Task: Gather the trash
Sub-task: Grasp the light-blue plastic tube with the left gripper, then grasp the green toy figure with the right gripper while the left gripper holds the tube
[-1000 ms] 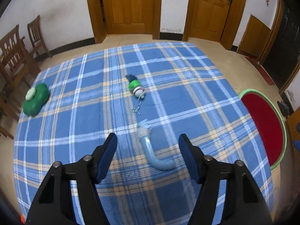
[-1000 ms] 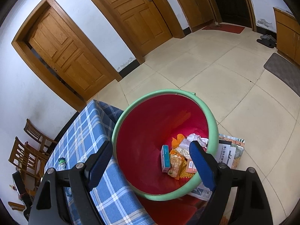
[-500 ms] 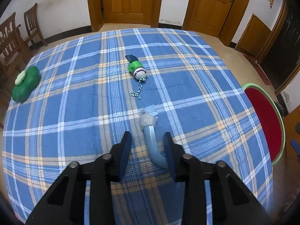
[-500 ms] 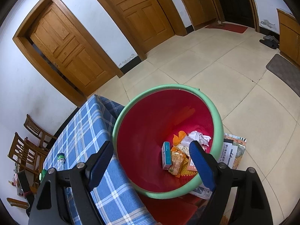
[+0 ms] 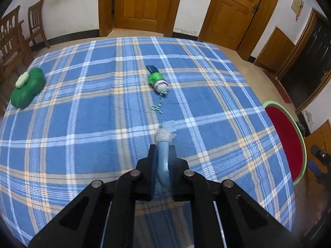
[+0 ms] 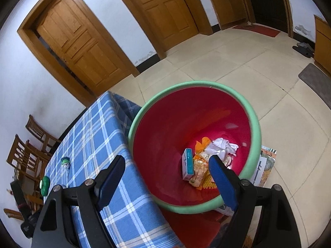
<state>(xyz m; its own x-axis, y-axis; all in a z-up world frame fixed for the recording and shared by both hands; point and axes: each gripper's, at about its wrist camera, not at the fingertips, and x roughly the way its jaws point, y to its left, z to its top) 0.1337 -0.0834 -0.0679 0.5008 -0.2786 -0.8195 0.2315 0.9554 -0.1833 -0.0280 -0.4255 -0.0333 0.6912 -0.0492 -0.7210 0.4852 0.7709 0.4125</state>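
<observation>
Beside the bin [image 5: 298, 124], on the counter [image 5: 82, 144]:
Tube [image 5: 163, 161]: left of bin, lying on cloth.
Left gripper [image 5: 162, 155]: jaws just closed, now clenched on tube; lift comes next.
Right gripper [image 6: 165, 177]: jaws released, empty, over bin.

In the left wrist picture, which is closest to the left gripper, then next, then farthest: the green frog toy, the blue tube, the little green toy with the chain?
1. Blue tube, pinched in the left gripper.
2. Little green toy with the chain, mid-table, straight ahead.
3. Green frog toy, far left edge.
</observation>
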